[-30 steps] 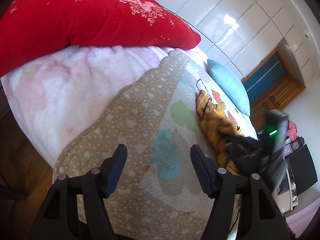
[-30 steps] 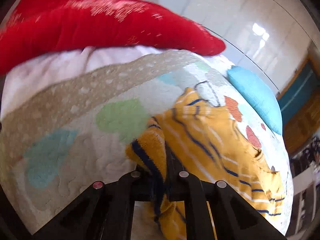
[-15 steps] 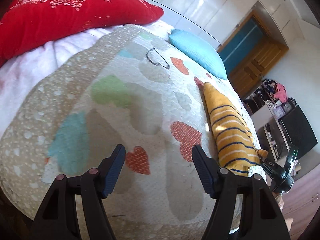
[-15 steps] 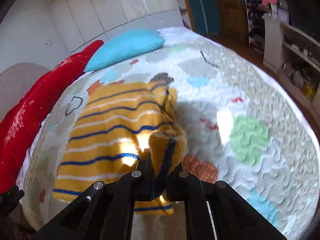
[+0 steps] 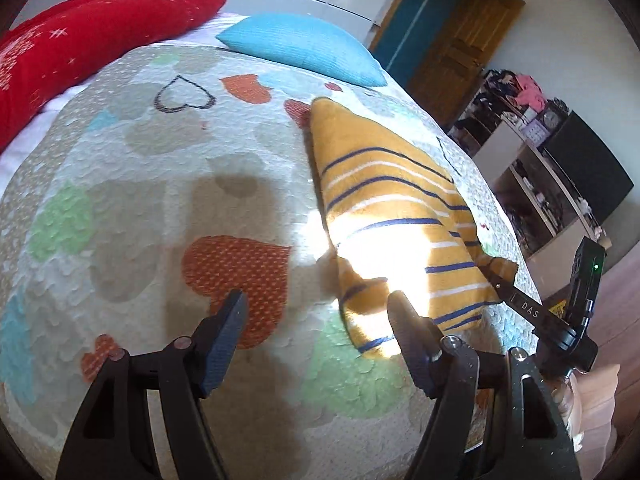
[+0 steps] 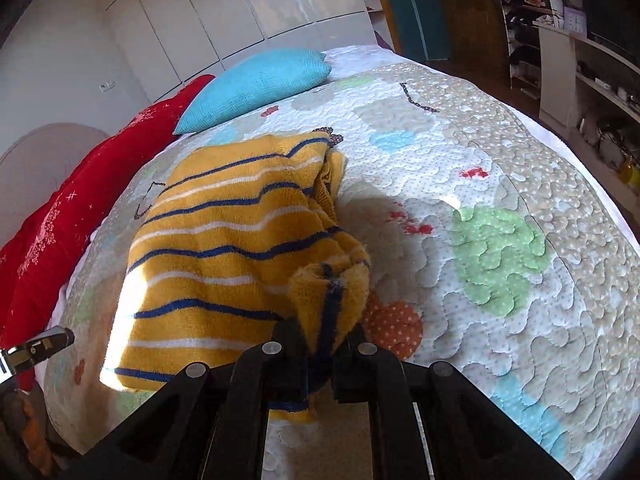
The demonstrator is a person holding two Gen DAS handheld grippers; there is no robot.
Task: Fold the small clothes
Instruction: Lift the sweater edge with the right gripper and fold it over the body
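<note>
A small yellow sweater (image 5: pixel 384 208) with blue and white stripes lies on the heart-patterned quilt (image 5: pixel 160 184). It also shows in the right wrist view (image 6: pixel 224 248), spread flat with one sleeve or edge lifted. My right gripper (image 6: pixel 326 340) is shut on that bunched yellow edge near the quilt's front. In the left wrist view the right gripper (image 5: pixel 496 276) shows at the sweater's right edge. My left gripper (image 5: pixel 316 304) is open and empty, hovering just over the sweater's near corner.
A red pillow (image 5: pixel 72 52) and a blue cushion (image 5: pixel 304 46) lie at the head of the bed. White wardrobes (image 6: pixel 240 12) stand behind. A wooden door (image 5: pixel 452 52) and cluttered shelves (image 5: pixel 536 168) are to the right, beyond the bed edge.
My right gripper has swung round with the sweater edge, spreading the sweater flat on the quilt. My left gripper has moved right, toward the sweater's near corner, and stayed open.
</note>
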